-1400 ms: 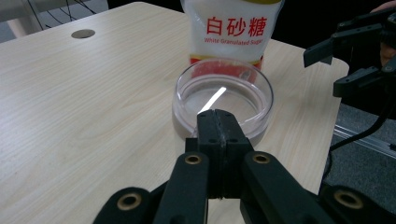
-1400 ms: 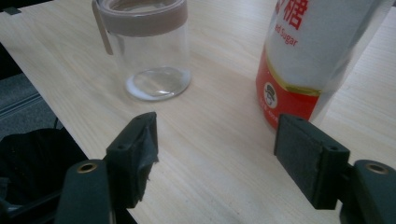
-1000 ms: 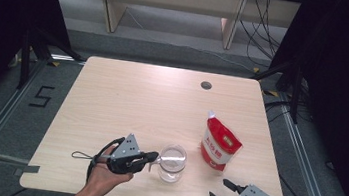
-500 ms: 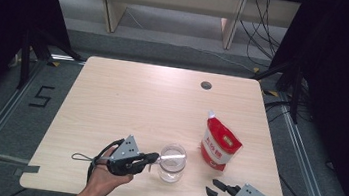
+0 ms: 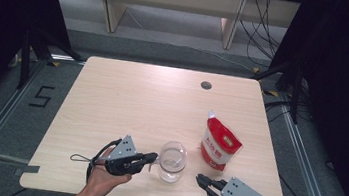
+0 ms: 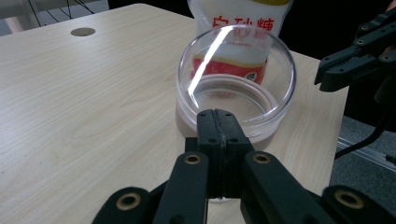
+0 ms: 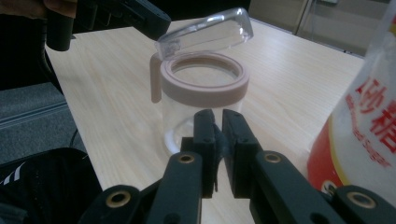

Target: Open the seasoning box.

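A clear jar (image 5: 172, 164) with a pink collar (image 7: 204, 81) stands near the table's front edge, its clear flip lid (image 7: 205, 32) tilted up. My left gripper (image 5: 154, 157) is shut, its tips against the lid's near edge (image 6: 236, 79); I cannot tell whether they pinch it. My right gripper (image 5: 201, 179) points at the jar (image 7: 201, 112) from the front right. Its jaws have just been closing and stand almost together with nothing between them (image 7: 218, 116). A red and white sugar pouch (image 5: 218, 144) stands right of the jar.
The light wooden table (image 5: 137, 98) has a round cable hole (image 5: 206, 85) at the back right. Its front edge runs just under both hands. Dark curtains flank the table, and shelving stands behind it.
My right gripper has moved left and farther onto the table toward the jar, and its jaws have closed from wide open. The left gripper, jar and pouch have stayed put.
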The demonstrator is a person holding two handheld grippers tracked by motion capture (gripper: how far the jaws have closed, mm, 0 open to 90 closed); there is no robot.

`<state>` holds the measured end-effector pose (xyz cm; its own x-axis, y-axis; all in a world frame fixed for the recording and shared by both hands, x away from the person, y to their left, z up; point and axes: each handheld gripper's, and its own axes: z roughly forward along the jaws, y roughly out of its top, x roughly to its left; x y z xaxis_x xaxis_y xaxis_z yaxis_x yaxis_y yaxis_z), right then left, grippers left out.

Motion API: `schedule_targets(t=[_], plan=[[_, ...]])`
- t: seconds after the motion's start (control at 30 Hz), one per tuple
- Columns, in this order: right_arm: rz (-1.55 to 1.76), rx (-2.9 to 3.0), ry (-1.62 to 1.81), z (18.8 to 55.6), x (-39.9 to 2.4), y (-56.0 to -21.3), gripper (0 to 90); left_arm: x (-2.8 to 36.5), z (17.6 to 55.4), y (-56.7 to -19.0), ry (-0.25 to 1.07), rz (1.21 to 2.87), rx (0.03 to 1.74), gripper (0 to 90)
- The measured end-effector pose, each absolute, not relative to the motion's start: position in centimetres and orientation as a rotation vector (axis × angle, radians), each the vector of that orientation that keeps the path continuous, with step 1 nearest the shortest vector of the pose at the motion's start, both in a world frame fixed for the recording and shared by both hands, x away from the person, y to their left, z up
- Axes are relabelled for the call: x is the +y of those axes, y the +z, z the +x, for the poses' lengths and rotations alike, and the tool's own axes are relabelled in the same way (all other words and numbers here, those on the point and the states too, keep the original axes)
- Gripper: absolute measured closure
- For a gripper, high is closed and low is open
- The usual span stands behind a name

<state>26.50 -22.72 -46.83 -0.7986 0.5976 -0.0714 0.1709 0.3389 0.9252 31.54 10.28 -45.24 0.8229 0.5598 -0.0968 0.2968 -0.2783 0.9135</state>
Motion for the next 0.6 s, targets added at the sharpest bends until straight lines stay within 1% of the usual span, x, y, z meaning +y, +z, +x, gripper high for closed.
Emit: schedule_targets(t=[0.13,0.6], plan=[[0.662,2.218,1.485,27.2,-21.8,-46.7,89.0,10.3,31.4,-45.3,0.283,1.876,0.672,89.1],[0.664,2.195,1.482,29.5,-19.4,-46.2,90.0,10.3,31.4,-45.3,0.280,1.877,0.670,89.1]])
